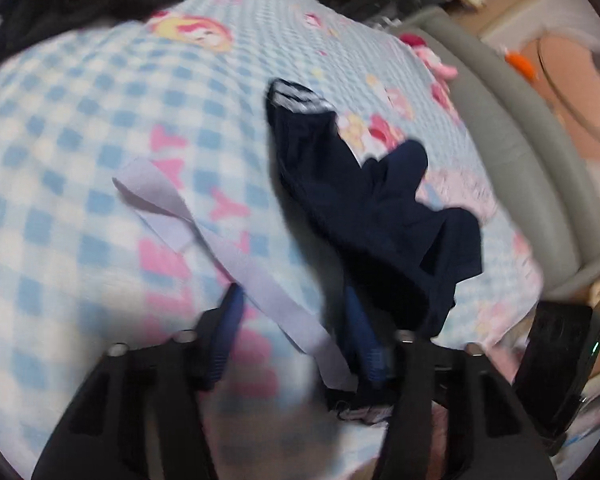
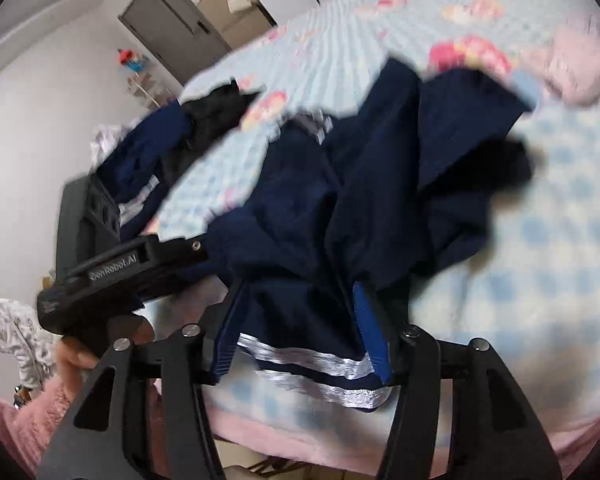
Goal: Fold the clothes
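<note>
You have one crumpled navy garment with silver stripes (image 2: pixel 320 216) mid-way on the blue-checked bedsheet (image 1: pixel 80 128), one lilac fabric strap (image 1: pixel 236 256) beside it, two black grippers.

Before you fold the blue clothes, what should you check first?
1. Navy garment lying flat: not ok, it is bunched up on the bed.
2. Striped hem between the right gripper fingers: ok, it spans the gap.
3. Right gripper pinching the hem firmly: cannot tell, the picture is blurred.
4. Left gripper holding the garment: not ok, its fingers stand apart and only a pale strap runs between them.
5. Room to spread out: ok, the checked sheet is bare beside the garment.
</note>
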`<state>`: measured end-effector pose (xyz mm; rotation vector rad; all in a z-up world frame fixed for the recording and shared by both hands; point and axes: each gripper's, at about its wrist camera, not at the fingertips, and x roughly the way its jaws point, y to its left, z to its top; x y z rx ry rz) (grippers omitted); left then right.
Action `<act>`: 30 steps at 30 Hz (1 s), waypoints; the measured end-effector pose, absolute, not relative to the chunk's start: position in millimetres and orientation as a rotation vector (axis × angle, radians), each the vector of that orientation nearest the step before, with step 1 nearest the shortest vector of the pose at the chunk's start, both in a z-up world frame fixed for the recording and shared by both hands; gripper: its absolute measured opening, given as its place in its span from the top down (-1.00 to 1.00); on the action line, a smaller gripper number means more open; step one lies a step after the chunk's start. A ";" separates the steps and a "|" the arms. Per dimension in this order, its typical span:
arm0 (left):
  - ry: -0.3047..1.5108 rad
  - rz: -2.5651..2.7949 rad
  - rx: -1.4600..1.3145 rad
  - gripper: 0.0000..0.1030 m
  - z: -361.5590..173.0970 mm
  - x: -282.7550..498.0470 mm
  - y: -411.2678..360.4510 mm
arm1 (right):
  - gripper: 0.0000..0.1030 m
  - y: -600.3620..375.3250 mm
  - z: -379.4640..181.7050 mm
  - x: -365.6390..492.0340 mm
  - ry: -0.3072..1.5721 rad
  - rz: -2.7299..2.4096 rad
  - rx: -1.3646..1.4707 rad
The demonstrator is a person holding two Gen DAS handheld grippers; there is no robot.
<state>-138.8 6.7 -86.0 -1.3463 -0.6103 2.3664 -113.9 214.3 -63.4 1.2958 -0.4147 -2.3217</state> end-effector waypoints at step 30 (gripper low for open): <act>-0.868 2.242 -1.407 -0.19 -91.8 -152.2 25.5 | -0.33 205.0 -56.4 -110.3 -0.109 -2.552 1.240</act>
